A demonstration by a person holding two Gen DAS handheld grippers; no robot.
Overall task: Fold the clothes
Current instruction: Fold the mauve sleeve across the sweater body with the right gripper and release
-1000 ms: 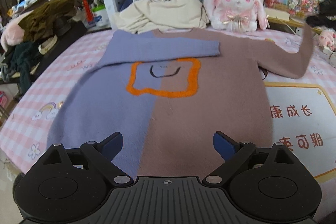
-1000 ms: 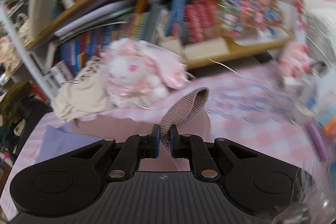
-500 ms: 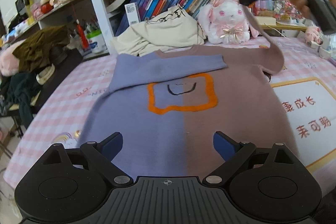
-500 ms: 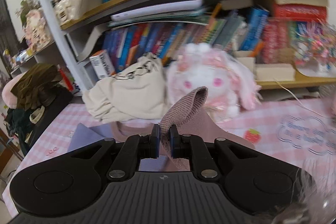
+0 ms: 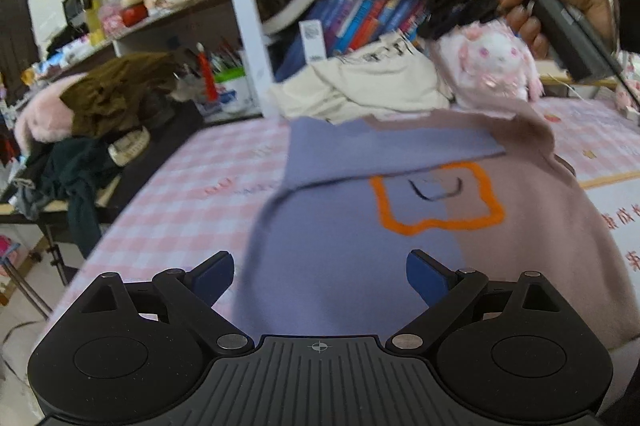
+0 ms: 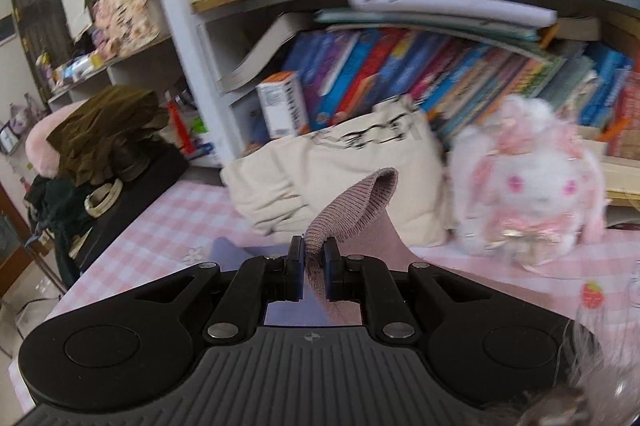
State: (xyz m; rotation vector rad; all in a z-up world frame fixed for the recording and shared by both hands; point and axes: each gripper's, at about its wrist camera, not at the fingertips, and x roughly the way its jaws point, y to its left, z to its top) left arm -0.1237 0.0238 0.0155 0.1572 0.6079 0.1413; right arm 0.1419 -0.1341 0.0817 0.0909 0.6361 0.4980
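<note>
A sweater, half lilac and half dusty pink with an orange square and a smile on the chest, lies flat on the pink checked table. Its lilac sleeve is folded across the chest. My left gripper is open and empty above the hem. My right gripper is shut on the pink sleeve's ribbed cuff and holds it raised above the collar; it shows in the left wrist view at the upper right, with the pink sleeve hanging from it.
A cream cloth bag and a pink plush rabbit sit at the table's back edge under a shelf of books. A dark heap of clothes lies on a side stand at the left. A white printed mat lies at the right.
My right gripper has carried the pink sleeve up and leftward, from out at the right to above the collar. My left gripper has drifted left and stays open.
</note>
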